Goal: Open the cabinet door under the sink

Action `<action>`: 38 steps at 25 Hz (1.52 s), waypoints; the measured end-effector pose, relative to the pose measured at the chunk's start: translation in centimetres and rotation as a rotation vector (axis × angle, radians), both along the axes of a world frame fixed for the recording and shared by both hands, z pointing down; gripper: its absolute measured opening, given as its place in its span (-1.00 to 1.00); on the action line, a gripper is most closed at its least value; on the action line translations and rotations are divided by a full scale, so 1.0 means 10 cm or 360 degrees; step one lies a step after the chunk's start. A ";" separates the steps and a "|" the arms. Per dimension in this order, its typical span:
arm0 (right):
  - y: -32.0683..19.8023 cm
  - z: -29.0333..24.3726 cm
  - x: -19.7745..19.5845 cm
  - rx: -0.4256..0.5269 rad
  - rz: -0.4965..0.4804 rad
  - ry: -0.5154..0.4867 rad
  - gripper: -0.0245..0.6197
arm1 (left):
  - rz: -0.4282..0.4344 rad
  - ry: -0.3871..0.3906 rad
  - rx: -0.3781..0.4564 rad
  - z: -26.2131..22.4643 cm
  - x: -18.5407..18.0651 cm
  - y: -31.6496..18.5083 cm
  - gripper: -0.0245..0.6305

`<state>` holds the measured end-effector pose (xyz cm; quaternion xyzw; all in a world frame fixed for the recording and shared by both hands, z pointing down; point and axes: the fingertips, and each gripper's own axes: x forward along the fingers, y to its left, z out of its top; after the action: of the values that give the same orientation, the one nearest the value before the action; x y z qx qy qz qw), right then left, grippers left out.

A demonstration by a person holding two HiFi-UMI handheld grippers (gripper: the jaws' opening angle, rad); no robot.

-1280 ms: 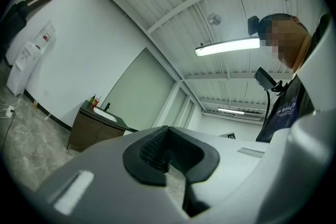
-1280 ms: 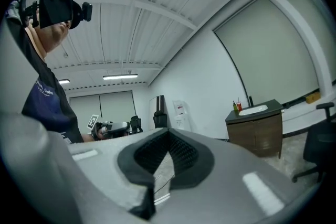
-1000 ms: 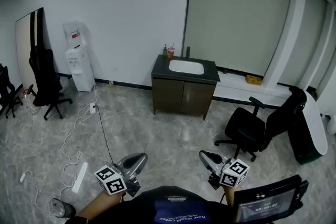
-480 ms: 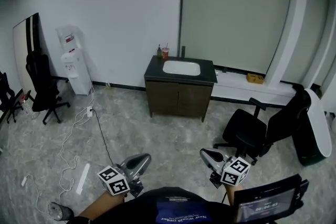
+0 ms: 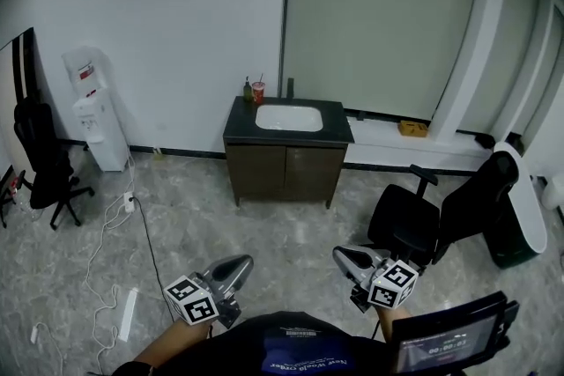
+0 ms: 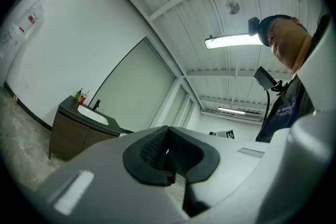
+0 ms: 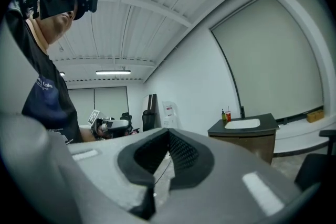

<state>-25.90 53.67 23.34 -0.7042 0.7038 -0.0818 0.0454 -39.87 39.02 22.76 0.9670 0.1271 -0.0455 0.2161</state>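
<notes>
Sink cabinet [image 5: 284, 173] stands well apart, straight ahead across the floor [image 5: 280, 229] — about midway between left gripper [image 5: 236, 263] and right gripper [image 5: 341, 255], both closed and empty.

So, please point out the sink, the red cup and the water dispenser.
sink [image 5: 289, 118], head view, white basin.
red cup [image 5: 258, 92], head view, cup body.
water dispenser [image 5: 99, 132], head view, white front.

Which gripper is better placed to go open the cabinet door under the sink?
Left, slightly. The left gripper and right gripper are both far from the cabinet, jaws shut and empty. But a chair stands ahead of the right one, while the left has open floor to the doors.
</notes>
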 end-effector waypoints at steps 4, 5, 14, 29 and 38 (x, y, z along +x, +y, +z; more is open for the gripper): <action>-0.52 -0.07 0.18 0.0000 0.0067 -0.0003 -0.92 | 0.0051 0.0032 0.0038 -0.08 0.24 -0.61 -0.93; -0.67 -0.08 0.22 -0.0001 0.0077 0.0001 -0.92 | 0.0060 0.0035 0.0046 -0.09 0.29 -0.78 -0.93; -1.78 -0.07 0.64 -0.0010 0.0116 -0.0006 -0.92 | 0.0078 -0.0017 0.0027 -0.01 0.73 -1.93 -0.93; -2.21 0.04 2.11 -0.0012 -0.0096 -0.0034 -0.92 | -0.0139 -0.0066 0.0010 0.08 1.91 -2.21 -0.93; -2.21 -0.13 3.29 0.0007 -0.0241 -0.0019 -0.92 | -0.0252 -0.0040 0.0034 -0.09 3.00 -1.98 -0.93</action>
<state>6.97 31.59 22.00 -0.6483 0.7550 -0.0878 0.0449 -9.90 19.24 21.87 0.9767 0.0480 -0.0490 0.2032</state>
